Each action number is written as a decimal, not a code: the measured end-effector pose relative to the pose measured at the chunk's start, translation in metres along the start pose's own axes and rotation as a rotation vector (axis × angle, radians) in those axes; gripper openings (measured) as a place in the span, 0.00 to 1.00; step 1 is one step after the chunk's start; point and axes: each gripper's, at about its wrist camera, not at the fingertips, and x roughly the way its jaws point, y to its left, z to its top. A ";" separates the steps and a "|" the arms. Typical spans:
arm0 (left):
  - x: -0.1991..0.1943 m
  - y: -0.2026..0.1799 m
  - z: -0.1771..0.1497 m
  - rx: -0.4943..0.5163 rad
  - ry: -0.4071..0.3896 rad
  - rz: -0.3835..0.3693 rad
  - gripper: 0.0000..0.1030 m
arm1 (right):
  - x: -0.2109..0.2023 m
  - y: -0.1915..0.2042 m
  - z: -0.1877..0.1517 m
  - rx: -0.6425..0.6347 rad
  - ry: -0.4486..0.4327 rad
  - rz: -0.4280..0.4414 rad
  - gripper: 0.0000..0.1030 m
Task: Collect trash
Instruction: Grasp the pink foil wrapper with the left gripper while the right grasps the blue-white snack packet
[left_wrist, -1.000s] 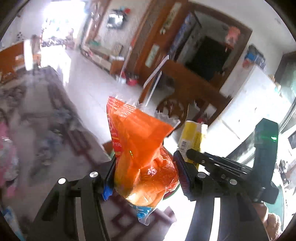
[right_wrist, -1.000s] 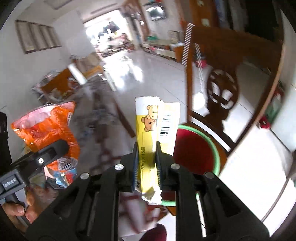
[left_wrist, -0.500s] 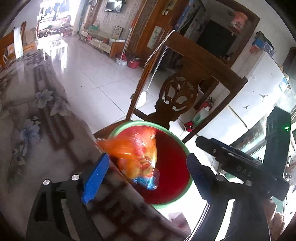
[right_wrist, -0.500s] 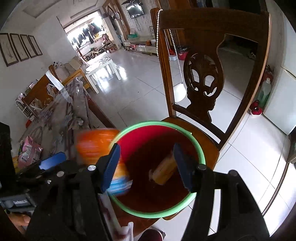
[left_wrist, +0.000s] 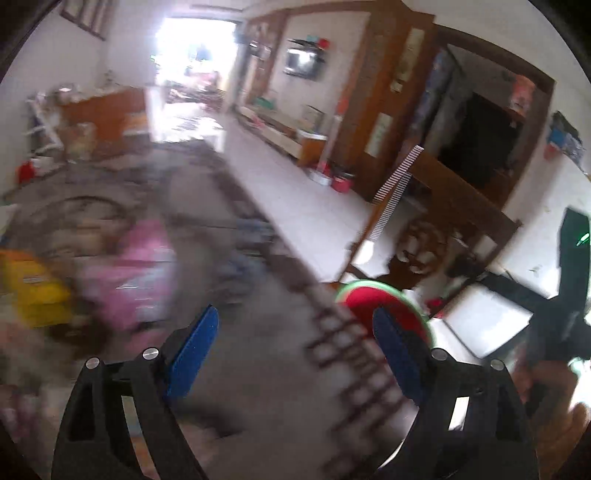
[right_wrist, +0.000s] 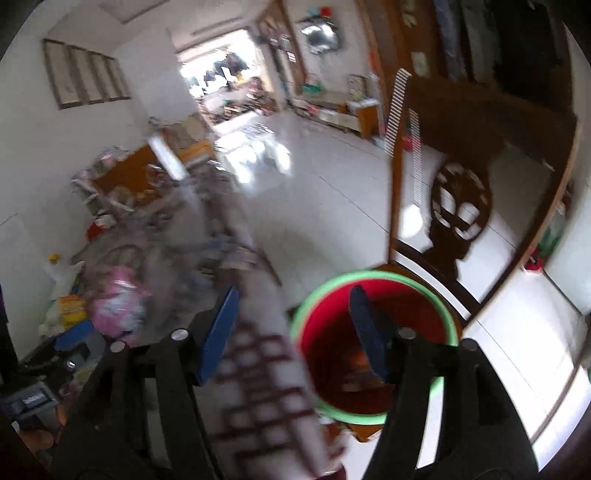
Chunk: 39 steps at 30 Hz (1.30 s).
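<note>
**Fig. — Both grippers empty over desk edge; trash in red bin**

Near: left gripper (left_wrist: 295, 350) w/ blue fingers (left_wrist: 192, 354) spread wide, nothing btwn them; only the patterned desk (left_wrist: 258, 387) surface shows in the gap. Right gripper (right_wrist: 291, 332), fingers (right_wrist: 218, 332) also spread, jaws have just been opening; nothing held. Its right finger overlaps the bin mouth in view, so it likely sits above or just beside the bin; the empty spread fits a drop already made.

Mid: red bin (right_wrist: 369, 277) w/ green rim stands on the seat of a wooden chair (right_wrist: 461, 206), just beside the desk edge, prob. set there so items can go straight in from the desk. Dim orange/yellowish shapes lie at the bin bottom, too dark to ID with certainty; judged to be collected trash. Left-wrist view shows the same bin only partly, behind that gripper's right finger.

Further along desk: pink packet (right_wrist: 118, 306) and yellow item (right_wrist: 70, 302), blurred, near each other and well apart from the bin. Judged remaining trash, so task only partly done; next pick prob. there. Left-wrist view is heavily smeared, detail unreliable.

Far: tiled floor, bright doorway, wall frames.
</note>
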 end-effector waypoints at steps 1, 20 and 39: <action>-0.009 0.010 -0.001 -0.002 -0.001 0.027 0.79 | -0.004 0.011 0.002 -0.011 -0.005 0.023 0.65; -0.076 0.270 -0.101 -0.162 0.369 0.504 0.78 | 0.064 0.192 -0.086 -0.265 0.267 0.244 0.69; -0.091 0.237 -0.092 -0.271 0.215 0.396 0.31 | 0.106 0.241 -0.111 -0.318 0.459 0.351 0.87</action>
